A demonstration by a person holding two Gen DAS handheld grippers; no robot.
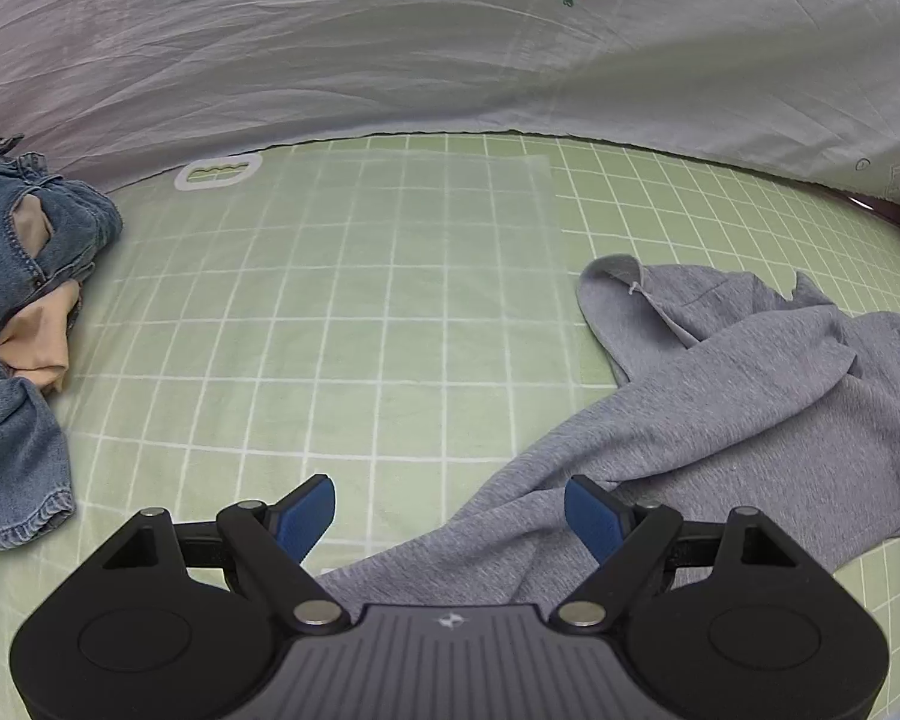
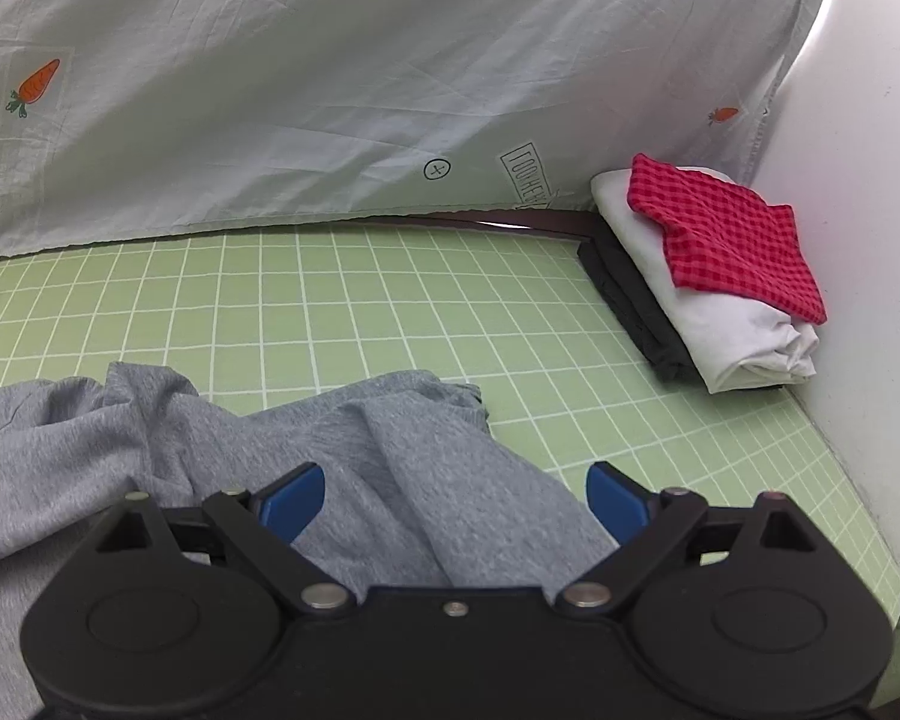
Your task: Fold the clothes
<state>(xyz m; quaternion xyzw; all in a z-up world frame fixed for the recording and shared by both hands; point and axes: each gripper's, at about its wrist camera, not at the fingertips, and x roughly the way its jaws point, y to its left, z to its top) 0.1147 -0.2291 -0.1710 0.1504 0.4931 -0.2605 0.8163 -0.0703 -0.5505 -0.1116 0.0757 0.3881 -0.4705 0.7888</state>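
Cloth lies under both claws at this moment: a crumpled grey marl jersey garment (image 2: 222, 438), seemingly a hooded top, sprawls across the near part of the bed, and each claw hangs over one end of it. The right gripper (image 2: 455, 501) stands released, its blue pads (image 2: 291, 501) spread wide, with a raised ridge of grey fabric running up between them but touched by neither pad. The left gripper (image 1: 450, 516) is likewise released and empty; a trailing strip of the same garment (image 1: 720, 396) passes beneath its right pad, while its left pad hangs over bare sheet.

From the left claw the bulk of the garment lies ahead and to the right, its long axis slanting from the near middle out toward the far right. From the right claw the bulk spreads to the left, so the garment sits between the two hands. The right claw looks the nearer to a graspable fold; the left would, I judge, have to shift rightward to take an edge.

Beneath is a pale green sheet with a white grid (image 1: 354, 312), soft and slightly rumpled. Farther left lies a heap of faded blue denim jeans (image 1: 24, 276) with a tan lining showing. Farther right stands a stack of folded clothes (image 2: 708, 282), red gingham on white on black, against a white wall (image 2: 870, 180). Behind hangs a pale curtain printed with carrots (image 1: 450, 60).
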